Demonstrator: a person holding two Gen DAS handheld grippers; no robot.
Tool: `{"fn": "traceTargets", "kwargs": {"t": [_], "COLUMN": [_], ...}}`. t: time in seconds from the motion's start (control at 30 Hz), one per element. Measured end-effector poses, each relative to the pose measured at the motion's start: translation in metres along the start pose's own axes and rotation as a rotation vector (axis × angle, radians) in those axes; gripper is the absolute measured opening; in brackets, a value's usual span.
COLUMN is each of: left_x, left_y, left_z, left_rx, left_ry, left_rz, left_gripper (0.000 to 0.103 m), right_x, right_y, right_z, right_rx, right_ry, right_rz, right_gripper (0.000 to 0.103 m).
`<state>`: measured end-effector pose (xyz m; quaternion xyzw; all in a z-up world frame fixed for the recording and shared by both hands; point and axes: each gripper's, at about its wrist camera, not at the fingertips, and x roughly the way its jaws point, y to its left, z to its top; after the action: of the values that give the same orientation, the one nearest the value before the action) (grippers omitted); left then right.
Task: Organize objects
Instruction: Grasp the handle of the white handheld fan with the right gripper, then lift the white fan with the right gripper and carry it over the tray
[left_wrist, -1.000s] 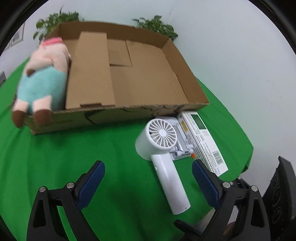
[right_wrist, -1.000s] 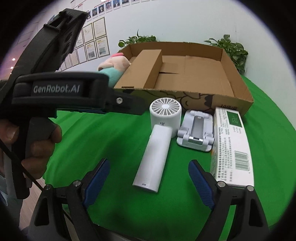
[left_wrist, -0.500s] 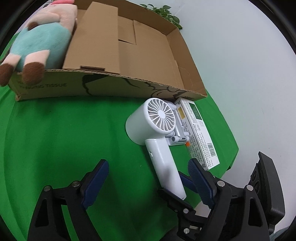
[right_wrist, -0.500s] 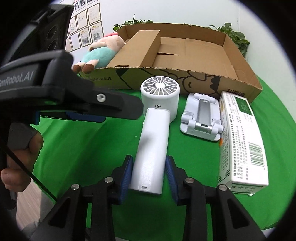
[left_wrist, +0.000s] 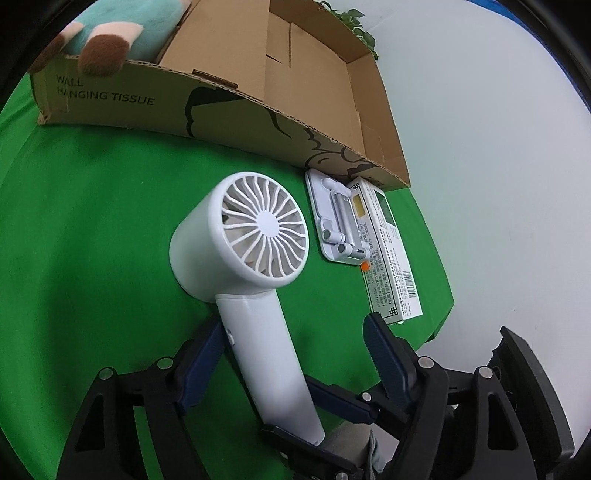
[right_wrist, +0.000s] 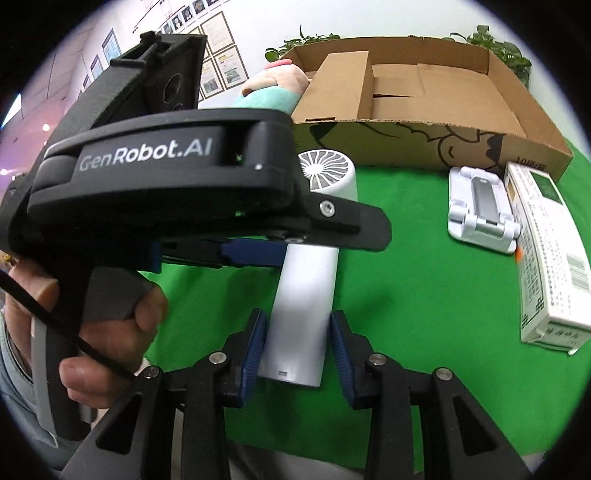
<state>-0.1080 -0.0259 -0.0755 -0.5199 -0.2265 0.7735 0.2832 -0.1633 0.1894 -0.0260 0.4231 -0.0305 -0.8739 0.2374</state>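
A white handheld fan (left_wrist: 255, 236) lies on the green cloth, its round head toward the cardboard box (left_wrist: 258, 107). My right gripper (right_wrist: 297, 343) is shut on the lower end of the fan's handle (right_wrist: 306, 295). My left gripper (left_wrist: 295, 354) straddles the same handle higher up. Its jaws are closing: the left pad is at the handle's side, while the right pad still stands apart from it. In the right wrist view the left gripper's black body hides part of the fan's head.
A plush toy (left_wrist: 122, 33) lies at the left end of the cardboard box (right_wrist: 406, 136). A white folding stand (right_wrist: 476, 210) and a white carton (right_wrist: 546, 258) lie right of the fan. A hand (right_wrist: 110, 314) holds the left gripper. The cloth's edge is near.
My right gripper has shut on the fan's handle. My left gripper has come down closer to the fan, rolled, and narrowed its jaws around the handle.
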Motion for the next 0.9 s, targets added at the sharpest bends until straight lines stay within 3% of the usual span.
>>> {"fn": "traceTargets", "kwargs": {"t": [0.23, 0.37, 0.47, 0.67, 0.8, 0.9], "left_x": [-0.002, -0.002, -0.001, -0.008, -0.025, -0.046], "left_y": [-0.001, -0.004, -0.006, -0.029, -0.057, -0.099], "left_z": [-0.011, -0.019, -0.023, -0.030, -0.025, -0.012], "left_rx": [-0.018, -0.007, -0.024, 0.044, 0.106, 0.211], "left_ry": [-0.022, -0.029, -0.042, -0.064, -0.109, -0.174], "left_rz": [0.050, 0.117, 0.130, 0.195, 0.199, 0.210], "left_gripper": [0.050, 0.030, 0.029, 0.028, 0.027, 0.027], "right_x": [-0.013, -0.007, -0.009, -0.016, -0.034, -0.054], "right_y": [0.002, 0.001, 0.002, 0.004, 0.007, 0.010], "right_z": [-0.010, -0.015, -0.018, -0.025, -0.020, -0.009], "right_rx": [0.032, 0.042, 0.055, 0.061, 0.045, 0.014], "right_ry": [0.001, -0.004, -0.013, -0.052, -0.129, -0.209], "right_rz": [0.036, 0.035, 0.036, 0.037, 0.021, -0.007], "right_gripper": [0.035, 0.035, 0.034, 0.034, 0.034, 0.034]}}
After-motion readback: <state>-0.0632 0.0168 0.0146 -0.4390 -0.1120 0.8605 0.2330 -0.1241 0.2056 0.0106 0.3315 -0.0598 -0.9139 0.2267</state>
